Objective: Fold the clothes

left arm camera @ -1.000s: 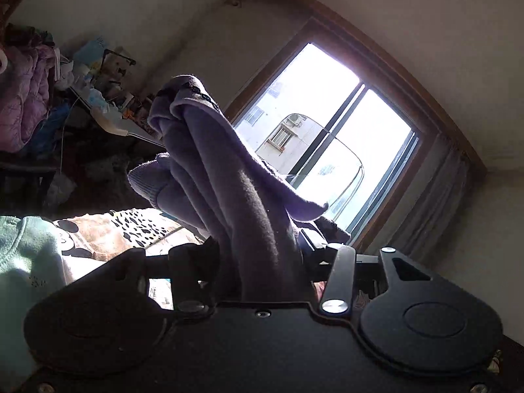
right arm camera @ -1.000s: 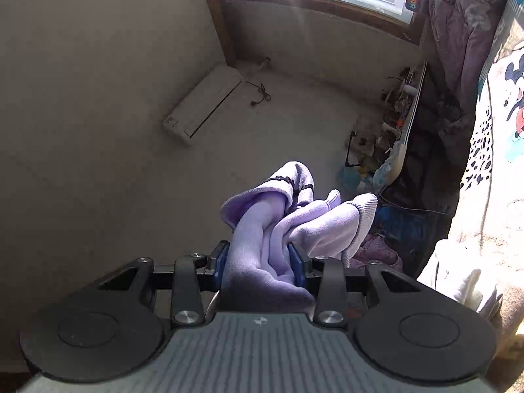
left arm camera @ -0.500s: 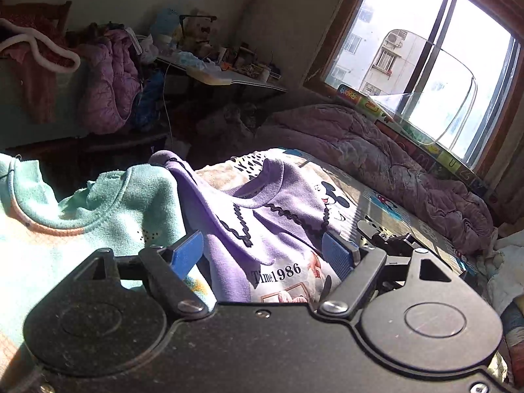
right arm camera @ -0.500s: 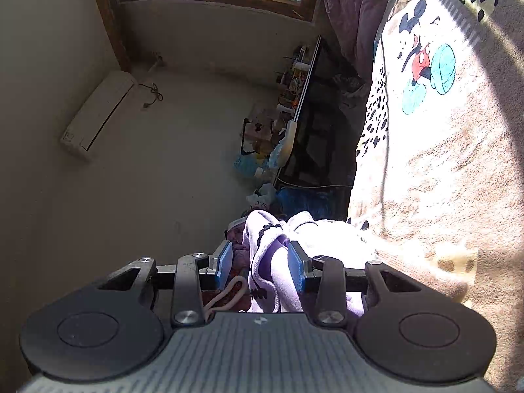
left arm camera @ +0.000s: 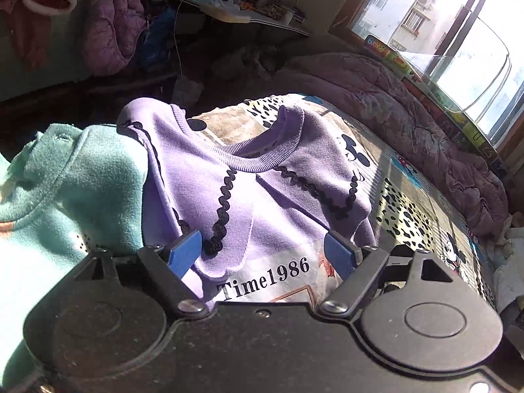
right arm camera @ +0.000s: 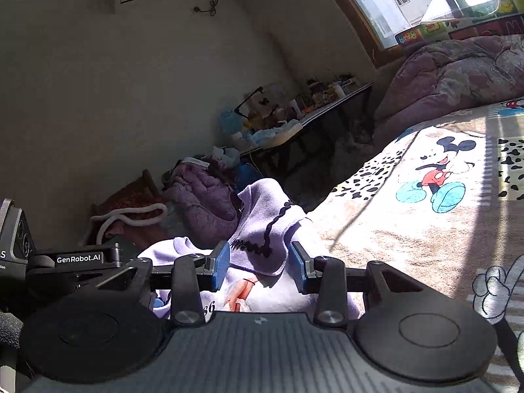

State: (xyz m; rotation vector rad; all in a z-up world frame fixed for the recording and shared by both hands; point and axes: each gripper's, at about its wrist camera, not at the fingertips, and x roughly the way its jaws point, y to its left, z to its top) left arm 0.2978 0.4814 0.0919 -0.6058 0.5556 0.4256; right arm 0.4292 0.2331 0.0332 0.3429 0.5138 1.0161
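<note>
Fleece in mint green [left arm camera: 85,177] at nine o'clock; my left tongs [left arm camera: 262,255] just sprang wide, dropping the lilac ric-rac-trimmed sweatshirt [left arm camera: 249,190] onto the cartoon-mouse blanket [left arm camera: 425,216]. Right tongs [right arm camera: 257,263] loosening too, shoulder slack between them. Laid out, folding next.

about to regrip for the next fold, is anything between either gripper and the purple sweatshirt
Nothing visible. The purple sweatshirt lies directly between the open jaws of the left gripper and of the right gripper. The teal garment only sits alongside it.
</note>
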